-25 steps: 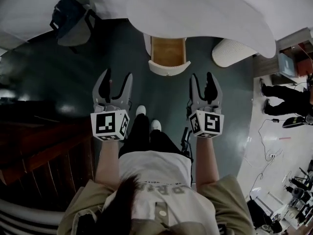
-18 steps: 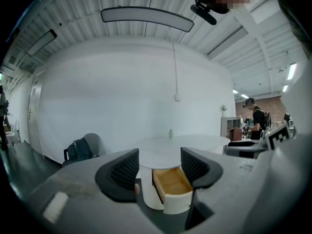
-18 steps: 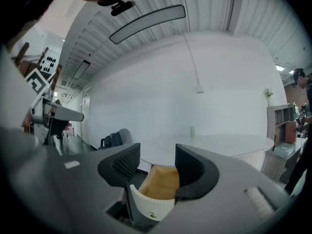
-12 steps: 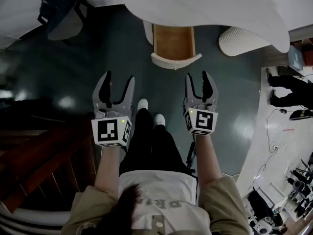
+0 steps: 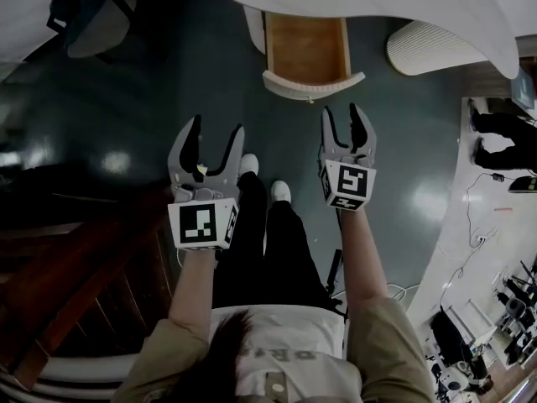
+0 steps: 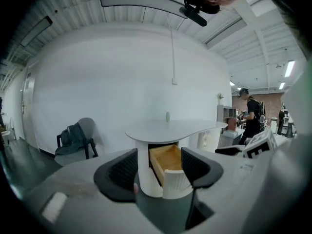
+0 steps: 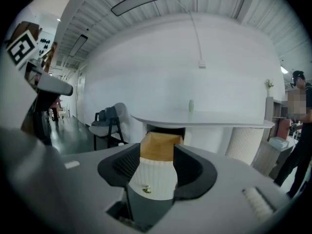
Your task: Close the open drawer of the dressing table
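Both hand-held grippers are held out ahead of the person with jaws apart and nothing gripped. The left hand-held gripper (image 5: 216, 128) is spread wide at centre left of the head view, and the right hand-held gripper (image 5: 342, 112) is opened rather less at centre right. Most of that view is filled by a dark glossy floor (image 5: 126, 124). The dressing table (image 5: 377, 7) is seen along the upper edge as a broad, curved white surface. A reddish-brown wooden structure (image 5: 75, 267) is seen at lower left. A grey chair (image 5: 92, 23) with a dark bag on it is placed in the upper left corner, well apart from the table. A white ribbed pedestal (image 5: 436, 53) is tucked under the surface at upper right. The open drawer (image 5: 306, 49), wooden inside, is pulled out from beneath the surface at upper centre. Its white ribbed front (image 5: 312, 85) is turned toward the grippers, and the right gripper's tips are kept just below it in the frame, not touching. In the right gripper view that front is framed between the jaws. In the left gripper view the drawer is seen through the gap from one side. Two white shoes (image 5: 247, 164) are seen between the grippers. A small bottle (image 6: 167, 116) is stood upright on the surface. A small brass knob (image 7: 146, 190) is fixed low on the drawer front.
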{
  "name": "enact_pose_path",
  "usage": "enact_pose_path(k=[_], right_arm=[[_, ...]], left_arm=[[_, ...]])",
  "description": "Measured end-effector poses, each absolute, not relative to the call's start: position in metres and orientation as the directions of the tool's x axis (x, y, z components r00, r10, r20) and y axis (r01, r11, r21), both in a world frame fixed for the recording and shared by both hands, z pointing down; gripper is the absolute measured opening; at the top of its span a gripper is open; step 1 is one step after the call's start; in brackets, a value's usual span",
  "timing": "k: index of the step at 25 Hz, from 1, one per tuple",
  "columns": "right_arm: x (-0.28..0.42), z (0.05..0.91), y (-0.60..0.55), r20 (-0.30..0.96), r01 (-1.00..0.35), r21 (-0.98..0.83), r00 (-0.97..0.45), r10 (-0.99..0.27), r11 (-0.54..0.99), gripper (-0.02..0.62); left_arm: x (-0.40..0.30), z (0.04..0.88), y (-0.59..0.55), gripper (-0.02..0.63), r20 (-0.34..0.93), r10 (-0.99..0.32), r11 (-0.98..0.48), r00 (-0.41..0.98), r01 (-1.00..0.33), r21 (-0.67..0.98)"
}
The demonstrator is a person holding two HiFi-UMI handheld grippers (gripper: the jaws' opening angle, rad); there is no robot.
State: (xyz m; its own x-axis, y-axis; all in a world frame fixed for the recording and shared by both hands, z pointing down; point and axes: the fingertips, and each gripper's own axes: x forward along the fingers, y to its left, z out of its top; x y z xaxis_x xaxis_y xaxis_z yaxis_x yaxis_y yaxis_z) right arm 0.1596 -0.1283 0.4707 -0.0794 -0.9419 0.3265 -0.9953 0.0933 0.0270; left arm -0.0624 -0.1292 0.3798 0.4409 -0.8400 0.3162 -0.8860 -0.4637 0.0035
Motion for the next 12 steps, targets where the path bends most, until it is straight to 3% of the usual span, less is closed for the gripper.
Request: enact_pose_path(k=[12], right_arm=[[0.137,0.58,-0.141,0.43,-0.991,0.032,-0.106,-0.897,0.133,0.216]], left_arm=[[-0.059,0.428,-0.13,0.291,0.317,-0.838,-0.463,0.445,-0.886,0.021]])
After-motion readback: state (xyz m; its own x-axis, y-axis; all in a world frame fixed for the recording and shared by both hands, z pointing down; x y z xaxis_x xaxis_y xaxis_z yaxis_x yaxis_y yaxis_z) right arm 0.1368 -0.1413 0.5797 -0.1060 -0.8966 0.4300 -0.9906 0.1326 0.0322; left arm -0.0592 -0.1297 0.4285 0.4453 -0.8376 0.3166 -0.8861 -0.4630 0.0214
